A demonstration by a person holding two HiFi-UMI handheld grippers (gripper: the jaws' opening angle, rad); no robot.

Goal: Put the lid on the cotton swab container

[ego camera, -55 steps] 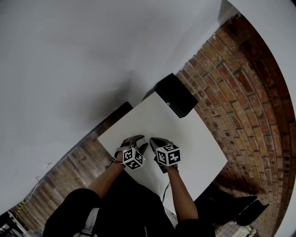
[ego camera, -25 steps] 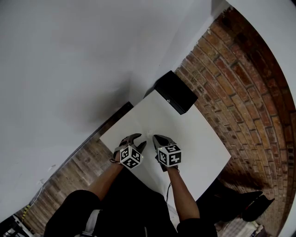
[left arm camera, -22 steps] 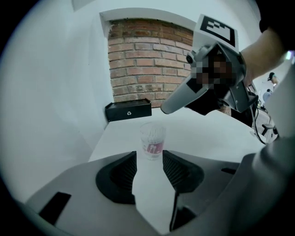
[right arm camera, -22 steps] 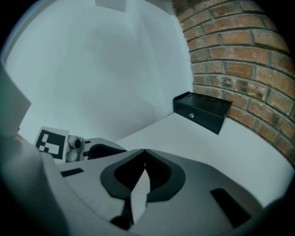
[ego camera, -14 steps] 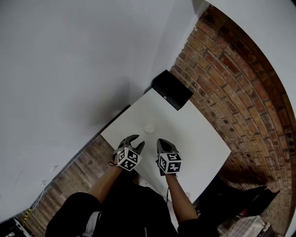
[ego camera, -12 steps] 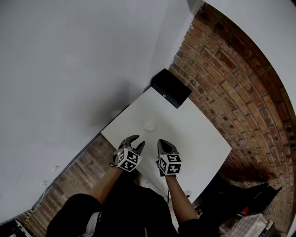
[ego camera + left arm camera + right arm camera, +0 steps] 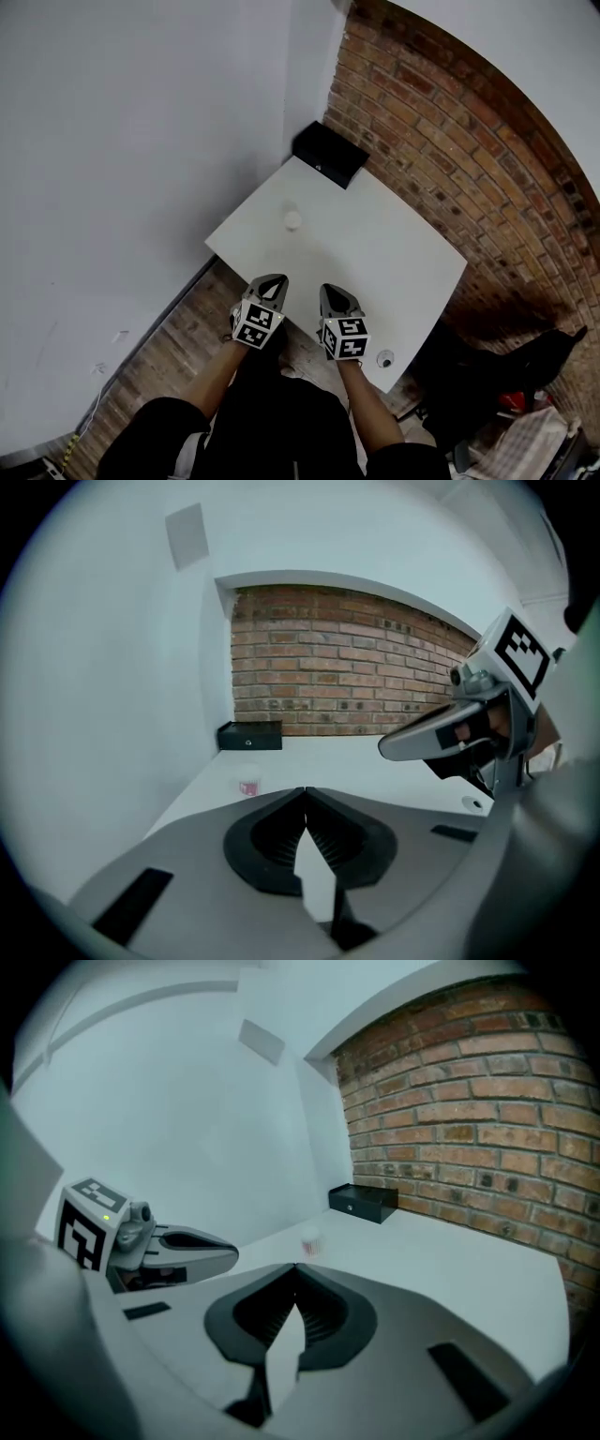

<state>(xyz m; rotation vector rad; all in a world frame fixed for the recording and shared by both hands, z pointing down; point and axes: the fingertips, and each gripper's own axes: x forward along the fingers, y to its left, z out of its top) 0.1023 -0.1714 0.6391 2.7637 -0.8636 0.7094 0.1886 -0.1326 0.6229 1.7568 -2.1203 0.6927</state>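
The cotton swab container [image 7: 292, 219] is a small clear round tub with a pink label [image 7: 248, 786], standing alone on the far left part of the white table [image 7: 375, 253]. It is too small to tell how its lid sits. Both grippers hover over the table's near edge, well short of the tub. My left gripper [image 7: 274, 281] has just been closing and is now shut with nothing between its jaws [image 7: 305, 789]. My right gripper [image 7: 328, 289] is also shut and empty [image 7: 295, 1267].
A black box [image 7: 328, 153] sits at the table's far corner against the brick wall [image 7: 450, 122]. A small round white thing with a dark centre [image 7: 385, 358] lies near the table's front right edge. A white wall runs along the left.
Both grippers have drawn back from the tub to the table's near edge. The left jaws, open before, have closed on nothing. The tub now stands uncovered in view.
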